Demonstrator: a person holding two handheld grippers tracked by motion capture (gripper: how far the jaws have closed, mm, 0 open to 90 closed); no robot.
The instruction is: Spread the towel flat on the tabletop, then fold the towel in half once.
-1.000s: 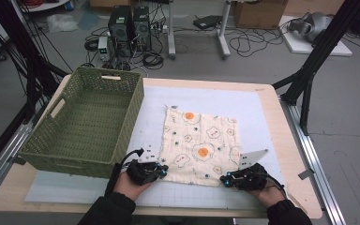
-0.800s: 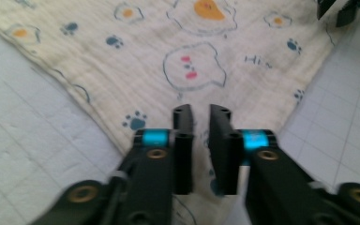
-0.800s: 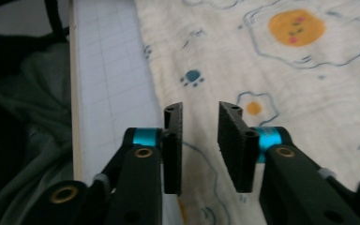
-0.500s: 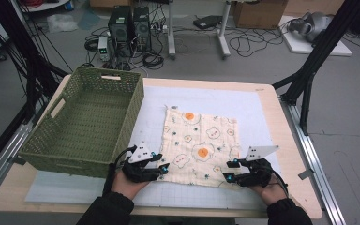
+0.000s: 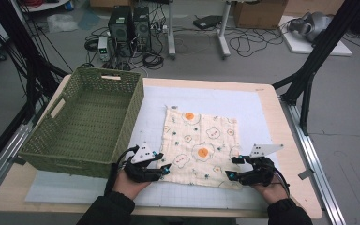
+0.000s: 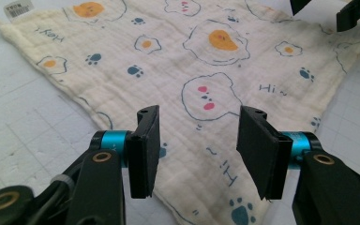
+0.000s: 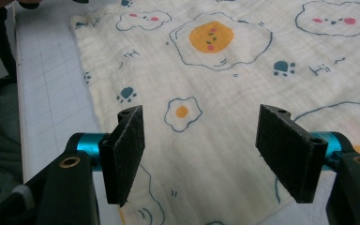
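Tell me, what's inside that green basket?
The green basket looks empty: its woven floor shows bare in the high view. The strip just behind its near wall is hidden. The printed cloth lies outside it, on the white mat.

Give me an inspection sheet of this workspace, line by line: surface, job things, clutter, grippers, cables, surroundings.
Surface: wooden table with a white grid mat on top.
Job's things: printed cloth lying flat on the mat; green woven basket to its left, nothing seen inside.
Clutter: nothing seen on the table.
Grippers: left gripper open, jaws over the cloth's near left corner; right gripper open over the near right corner. Neither holds the cloth.
Cables: a black cable trails from the right gripper.
Surroundings: computer towers, loose floor cables, black frame legs.
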